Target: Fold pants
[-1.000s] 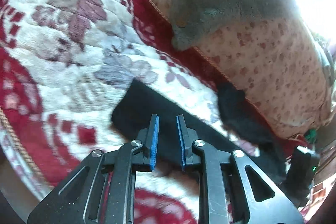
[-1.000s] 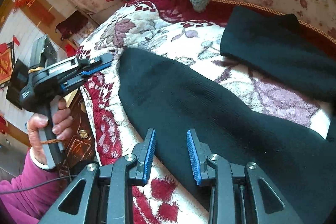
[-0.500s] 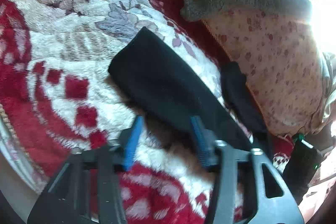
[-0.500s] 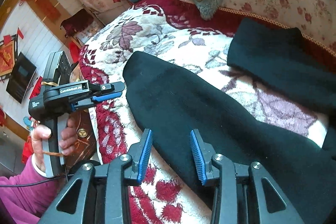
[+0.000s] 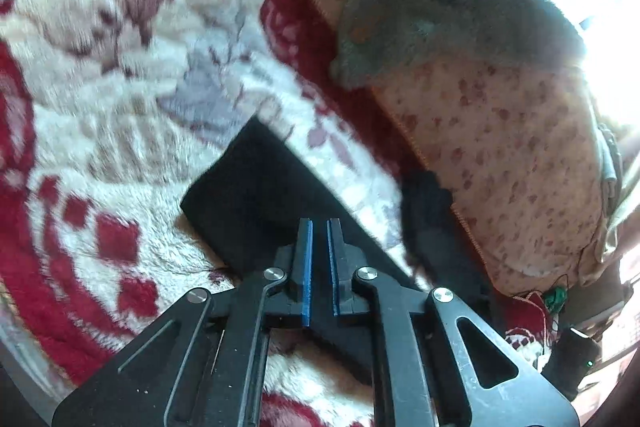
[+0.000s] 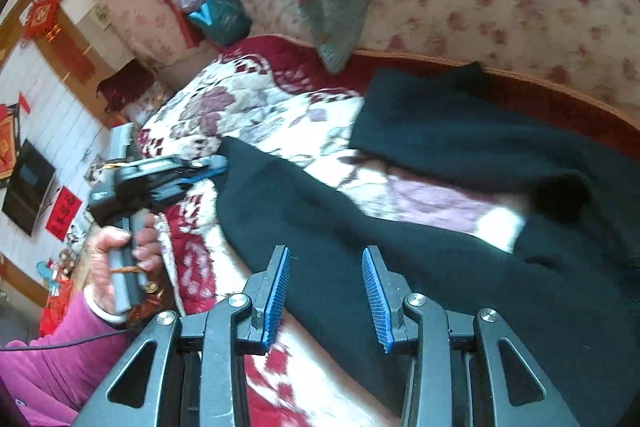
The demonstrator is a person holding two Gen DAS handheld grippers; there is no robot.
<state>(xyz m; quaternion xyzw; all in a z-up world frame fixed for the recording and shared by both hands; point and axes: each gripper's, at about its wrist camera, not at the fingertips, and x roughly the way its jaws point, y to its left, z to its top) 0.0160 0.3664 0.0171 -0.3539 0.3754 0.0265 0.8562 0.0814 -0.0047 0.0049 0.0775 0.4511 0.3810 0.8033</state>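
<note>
Black pants lie spread on a red and white floral blanket, the two legs apart. In the left wrist view the near leg's hem lies just ahead of my left gripper, whose blue pads stand a narrow gap apart over the fabric; whether they pinch cloth I cannot tell. The left gripper also shows in the right wrist view, at the hem's corner. My right gripper is open, hovering above the near leg's edge.
A grey fleece garment lies on a floral quilt behind the blanket. The other pant leg lies against the quilt. A person's hand in a pink sleeve holds the left gripper beside the bed edge.
The left gripper opened wide half a second ago, then closed to a narrow gap at the leg's hem. The right gripper opened wider and shifted along the near leg.
</note>
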